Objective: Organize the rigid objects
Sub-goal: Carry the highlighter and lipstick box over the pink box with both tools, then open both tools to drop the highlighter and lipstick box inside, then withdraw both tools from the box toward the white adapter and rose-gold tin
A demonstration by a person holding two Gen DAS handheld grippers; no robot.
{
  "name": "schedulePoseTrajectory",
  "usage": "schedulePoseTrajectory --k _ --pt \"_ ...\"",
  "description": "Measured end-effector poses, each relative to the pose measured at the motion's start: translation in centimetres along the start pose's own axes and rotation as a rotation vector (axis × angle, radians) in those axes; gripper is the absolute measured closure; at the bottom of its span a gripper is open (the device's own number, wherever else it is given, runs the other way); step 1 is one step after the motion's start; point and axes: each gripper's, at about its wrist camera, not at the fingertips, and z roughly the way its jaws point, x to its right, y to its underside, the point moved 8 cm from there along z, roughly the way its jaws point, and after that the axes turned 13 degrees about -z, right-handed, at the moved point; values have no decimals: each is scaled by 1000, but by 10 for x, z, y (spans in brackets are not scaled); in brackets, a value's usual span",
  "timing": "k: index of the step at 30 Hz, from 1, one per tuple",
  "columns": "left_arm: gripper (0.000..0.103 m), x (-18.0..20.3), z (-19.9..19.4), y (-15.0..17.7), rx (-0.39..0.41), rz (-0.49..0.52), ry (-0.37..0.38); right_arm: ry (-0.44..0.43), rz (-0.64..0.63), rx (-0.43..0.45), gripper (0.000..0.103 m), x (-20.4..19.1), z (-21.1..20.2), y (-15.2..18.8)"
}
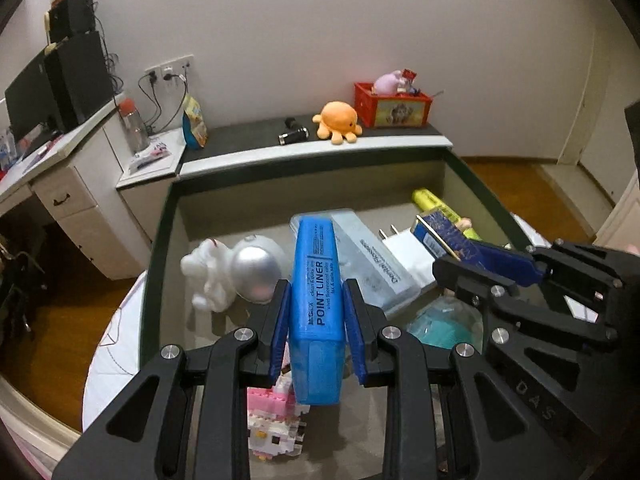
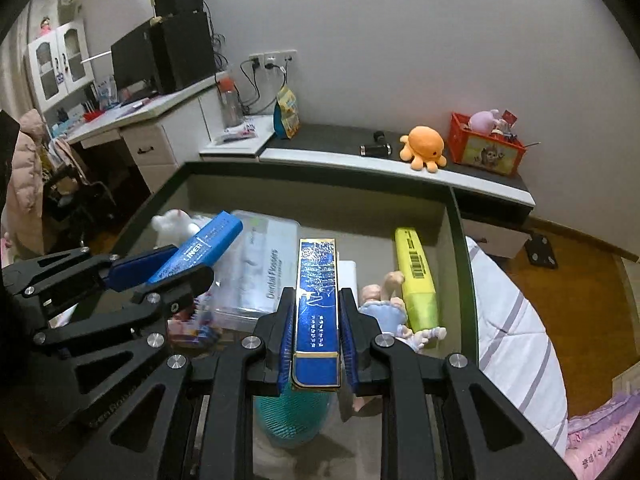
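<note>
Bare bin floor [image 1: 224, 216] behind white figurine [image 1: 204, 276] (elsewhere crowded).

The left gripper [image 1: 317, 304] reaches forward with its jaws closed on the sides of a blue highlighter [image 1: 317, 312], blue pads pressed flat against it. Just to its right, the right gripper [image 2: 317, 322] is angled slightly toward it, jaws clamped on a dark blue box [image 2: 318, 308].

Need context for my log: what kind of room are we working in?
Probably a bedroom or home study: a desk with a monitor, a striped bed cover, and an orange octopus plush on a low shelf.
</note>
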Motion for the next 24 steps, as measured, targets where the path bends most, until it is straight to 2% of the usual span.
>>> schedulePoseTrajectory --k 6,9,13,14,16,17,19,20,21,23,24 --pt "73 7 4 5 -20 16 -9 -12 44 -20 81 9 3 5" --pt "68 6 -3 5 -10 -3 4 -4 49 -14 70 9 -3 6" --pt "63 -3 -37 7 34 -50 35 58 45 22 35 13 -32 6" --pt "57 -5 -46 7 55 -57 31 61 46 41 28 12 -43 6" --pt "44 -11 -69 9 111 -64 16 61 39 80 23 8 -62 7" --pt "34 -13 -82 11 143 -70 9 66 38 101 22 6 -73 8" --pt "20 -18 -108 15 206 -91 31 76 45 140 20 4 -93 10" --pt "8 -19 -120 18 227 -100 49 90 48 157 16 2 -105 12" --pt "3 -22 -127 18 242 -105 63 104 47 164 13 2 -112 13" --pt "1 -22 -154 24 310 -106 91 150 35 194 0 -2 -131 17" --pt "0 -22 -164 28 331 -102 94 176 32 205 0 -3 -140 20"
